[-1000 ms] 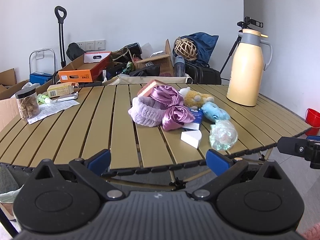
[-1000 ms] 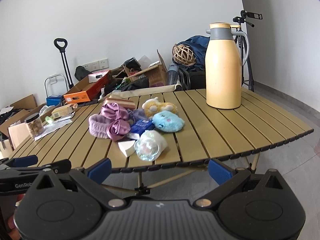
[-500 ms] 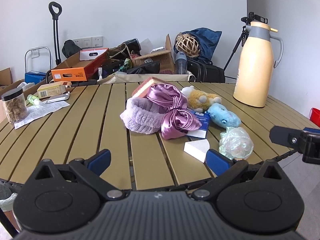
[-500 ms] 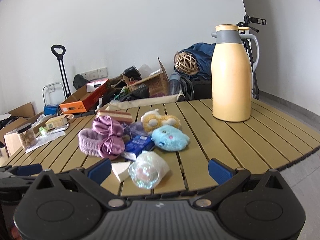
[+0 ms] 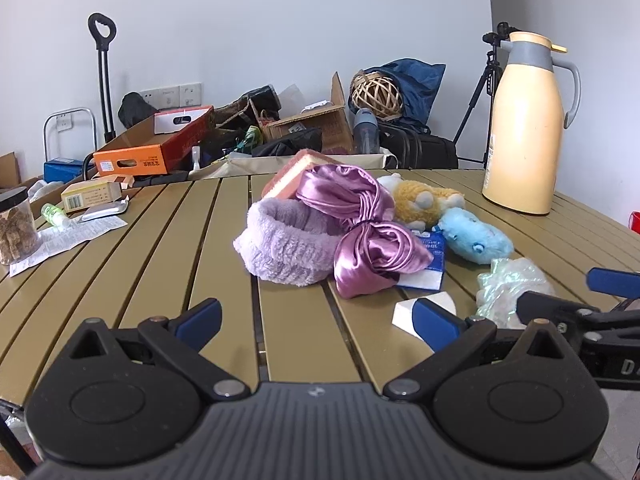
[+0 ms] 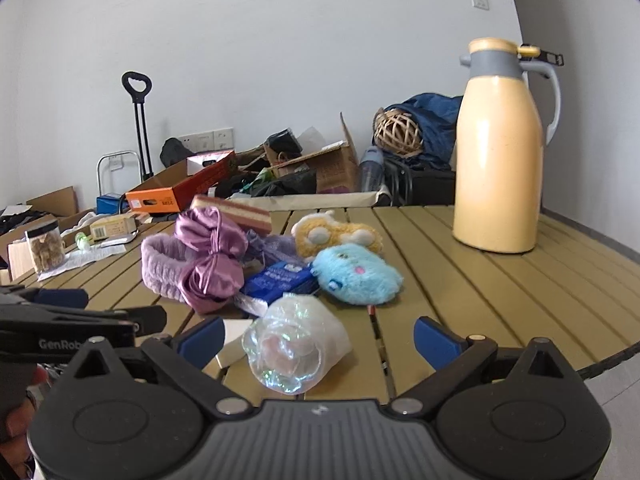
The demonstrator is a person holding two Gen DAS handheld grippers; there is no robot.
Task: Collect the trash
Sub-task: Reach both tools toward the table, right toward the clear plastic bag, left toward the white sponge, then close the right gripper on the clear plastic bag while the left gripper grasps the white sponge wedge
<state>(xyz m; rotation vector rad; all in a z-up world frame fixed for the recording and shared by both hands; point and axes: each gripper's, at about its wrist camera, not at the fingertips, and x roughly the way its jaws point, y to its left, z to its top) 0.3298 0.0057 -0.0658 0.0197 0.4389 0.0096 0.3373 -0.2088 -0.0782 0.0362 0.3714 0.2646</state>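
A slatted table (image 5: 168, 240) is seen from two grippers held low over its near edge. The left gripper (image 5: 316, 316) is held wide apart, with nothing between its blue pads; bare slats lie ahead of it. The right gripper (image 6: 316, 338) is also spread wide, its jaws having just been closing slightly, and a crumpled clear wrapper (image 6: 294, 346) lies on the table between its pads, not yet pressed by either. Just left of the wrapper a white wedge (image 6: 234, 340) is partly hidden by the left pad. Behind these, a heap is gathered near the middle of the table: a lilac headband (image 5: 286, 246), a purple satin bow (image 5: 364, 236) lying over it, a blue packet (image 6: 278, 280), a blue plush (image 6: 358, 276) and a yellow plush (image 6: 336, 236). A cream jug (image 6: 500, 164) stands upright on the far right. A jar (image 5: 14, 224) and papers (image 5: 66, 238) are set at the far left.
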